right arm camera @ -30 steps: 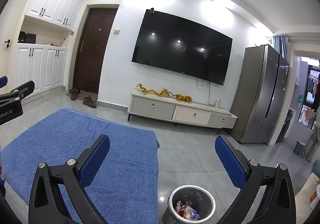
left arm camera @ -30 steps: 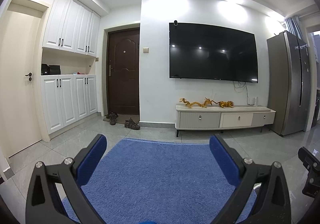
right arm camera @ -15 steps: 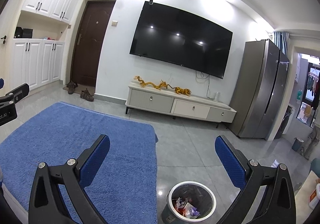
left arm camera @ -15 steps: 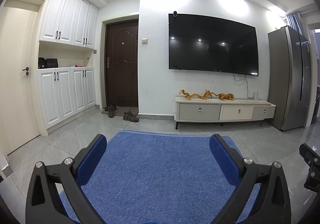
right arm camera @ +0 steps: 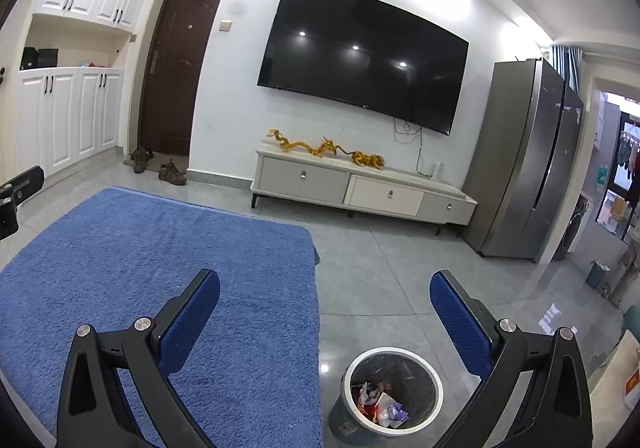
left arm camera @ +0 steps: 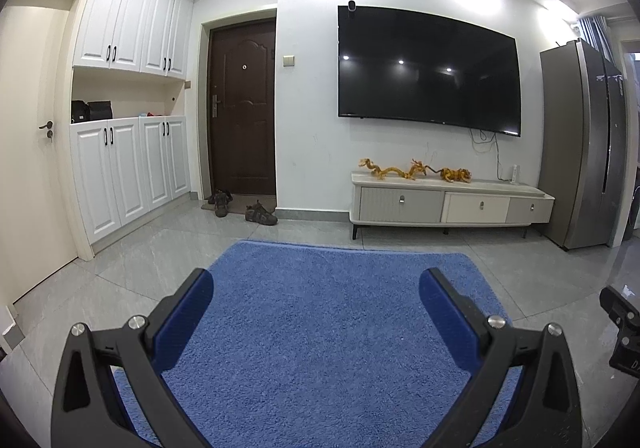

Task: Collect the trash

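Observation:
A round trash bin (right arm camera: 344, 414) with a white rim stands on the grey floor at the bottom of the right wrist view, just right of the blue rug (right arm camera: 160, 268). Crumpled wrappers (right arm camera: 378, 404) lie inside it. My right gripper (right arm camera: 325, 284) is open and empty, held above the rug's right edge and the bin. My left gripper (left arm camera: 316, 282) is open and empty over the blue rug (left arm camera: 320, 328). No loose trash shows on the rug or floor.
A TV cabinet (left arm camera: 448, 203) stands against the far wall under a wall TV (left arm camera: 428, 69). A fridge (right arm camera: 524, 163) is at the right. Shoes (left arm camera: 260, 212) lie by the brown door (left arm camera: 244, 107). White cupboards (left arm camera: 128, 167) line the left wall.
Both views have tilted downward a little, so the room sits higher in frame. The bin shows slightly more fully in the right wrist view. Both grippers stay open.

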Tool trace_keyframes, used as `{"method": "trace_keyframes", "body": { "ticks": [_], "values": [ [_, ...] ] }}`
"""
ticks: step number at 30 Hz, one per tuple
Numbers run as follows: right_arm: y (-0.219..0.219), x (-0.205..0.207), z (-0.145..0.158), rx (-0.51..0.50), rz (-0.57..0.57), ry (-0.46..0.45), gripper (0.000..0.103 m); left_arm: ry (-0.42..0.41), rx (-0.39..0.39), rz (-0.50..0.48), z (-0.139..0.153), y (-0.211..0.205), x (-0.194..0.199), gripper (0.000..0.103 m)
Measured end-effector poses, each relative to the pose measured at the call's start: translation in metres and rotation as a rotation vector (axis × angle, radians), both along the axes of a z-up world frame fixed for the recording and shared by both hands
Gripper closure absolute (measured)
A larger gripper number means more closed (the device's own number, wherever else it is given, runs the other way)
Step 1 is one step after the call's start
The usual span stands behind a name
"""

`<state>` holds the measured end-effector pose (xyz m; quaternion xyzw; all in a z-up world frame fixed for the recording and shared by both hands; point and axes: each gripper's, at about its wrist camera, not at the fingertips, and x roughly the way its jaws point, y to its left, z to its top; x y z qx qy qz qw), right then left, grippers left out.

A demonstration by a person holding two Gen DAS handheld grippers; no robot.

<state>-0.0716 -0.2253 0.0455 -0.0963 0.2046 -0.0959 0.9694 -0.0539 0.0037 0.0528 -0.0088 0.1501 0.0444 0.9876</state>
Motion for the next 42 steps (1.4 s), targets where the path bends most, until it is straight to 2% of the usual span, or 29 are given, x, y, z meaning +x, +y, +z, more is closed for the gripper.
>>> {"method": "trace_keyframes", "body": {
  "ticks": [12,42],
  "values": [
    [-0.012,0.014,-0.009,-0.002,-0.067,0.03,0.0,0.036,-0.023,-0.046,-0.015,0.003,0.02,0.0],
    [0.002,0.028,-0.021,-0.028,-0.089,0.076,0.0,0.074,-0.044,-0.056,-0.038,0.022,0.032,0.0]
  ]
}}
